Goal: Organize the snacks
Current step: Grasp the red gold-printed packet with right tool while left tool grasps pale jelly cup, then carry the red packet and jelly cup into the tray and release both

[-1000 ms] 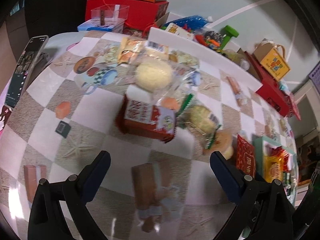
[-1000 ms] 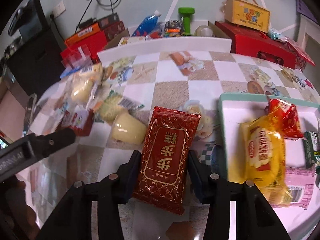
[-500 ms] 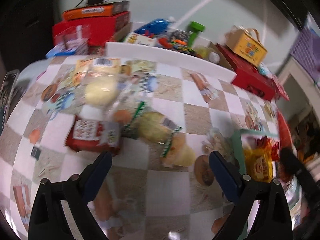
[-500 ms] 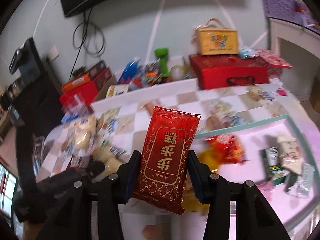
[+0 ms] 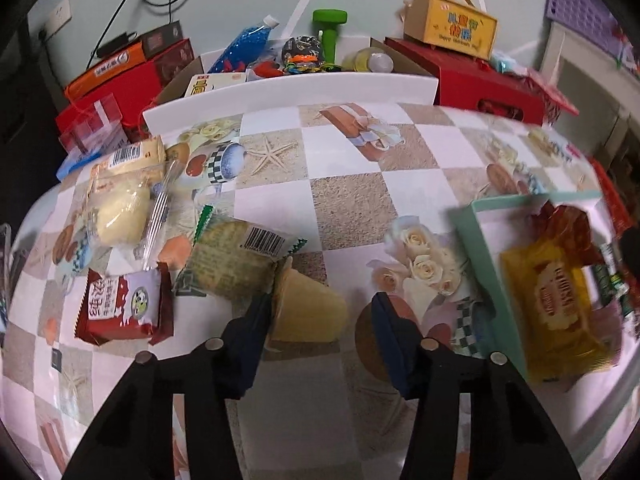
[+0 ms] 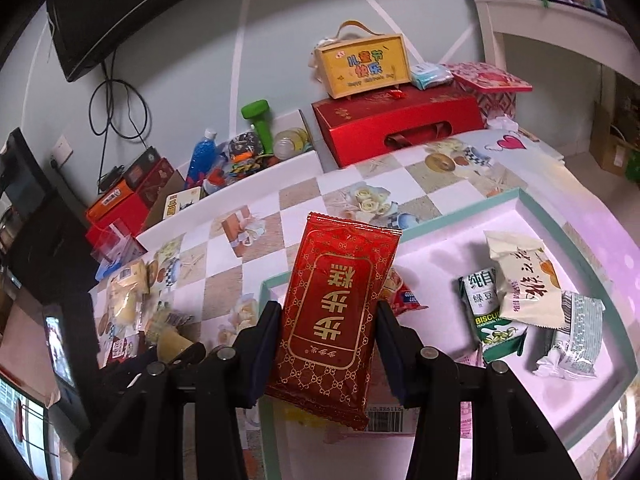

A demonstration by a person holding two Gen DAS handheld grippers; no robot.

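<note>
A pale yellow pudding cup (image 5: 304,300) lies on its side on the checked tablecloth. My left gripper (image 5: 320,316) straddles it, jaws closing. The left finger touches the cup's rim, while the right finger stands a little off it. My right gripper (image 6: 326,316) is shut on a red packet with gold lettering (image 6: 340,300), held upright above the near left corner of the mint-rimmed tray (image 6: 460,208). A green biscuit packet (image 6: 488,312), a beige packet (image 6: 524,280) and a yellow packet (image 5: 556,304) lie in the tray.
Left of the cup lie a green-wrapped cake (image 5: 228,260), a red-and-white packet (image 5: 120,308) and a clear bag with a pale bun (image 5: 120,208). Behind the table are a red gift box (image 6: 400,120), a yellow box (image 6: 360,64) and a white board (image 5: 288,88).
The left gripper swept right across the table and its wide jaws narrowed around the pudding cup. The right gripper lifted the red packet and carried it over the tray.
</note>
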